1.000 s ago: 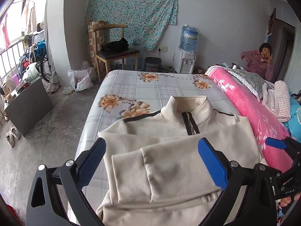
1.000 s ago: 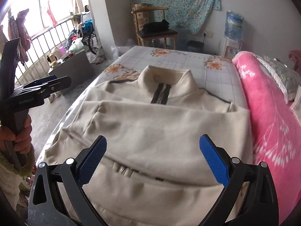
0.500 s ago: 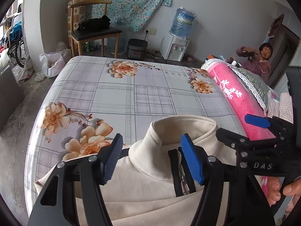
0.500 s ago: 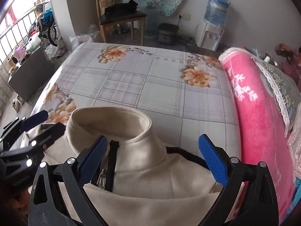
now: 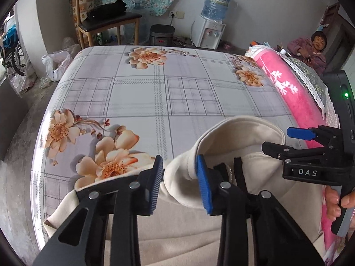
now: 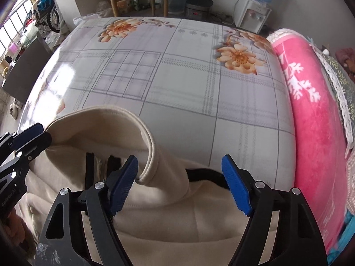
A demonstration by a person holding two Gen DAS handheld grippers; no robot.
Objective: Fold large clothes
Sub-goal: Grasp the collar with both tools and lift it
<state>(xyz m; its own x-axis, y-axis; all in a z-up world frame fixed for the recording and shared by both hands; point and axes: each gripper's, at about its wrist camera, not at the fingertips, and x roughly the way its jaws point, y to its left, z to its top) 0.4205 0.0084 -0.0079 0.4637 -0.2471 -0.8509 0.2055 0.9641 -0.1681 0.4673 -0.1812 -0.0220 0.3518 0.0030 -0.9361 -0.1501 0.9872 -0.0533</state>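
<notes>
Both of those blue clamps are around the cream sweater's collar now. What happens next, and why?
Probably both finish closing. The left gripper and right gripper each straddle a side of the collar, jaws closing but not yet pinching. A firm grip lets the sweater be folded.

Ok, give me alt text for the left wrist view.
The left gripper straddles the left side of a cream jacket's collar, jaws closing with fabric between them, on a floral plaid bed sheet. The right gripper reaches the collar's other side.
</notes>
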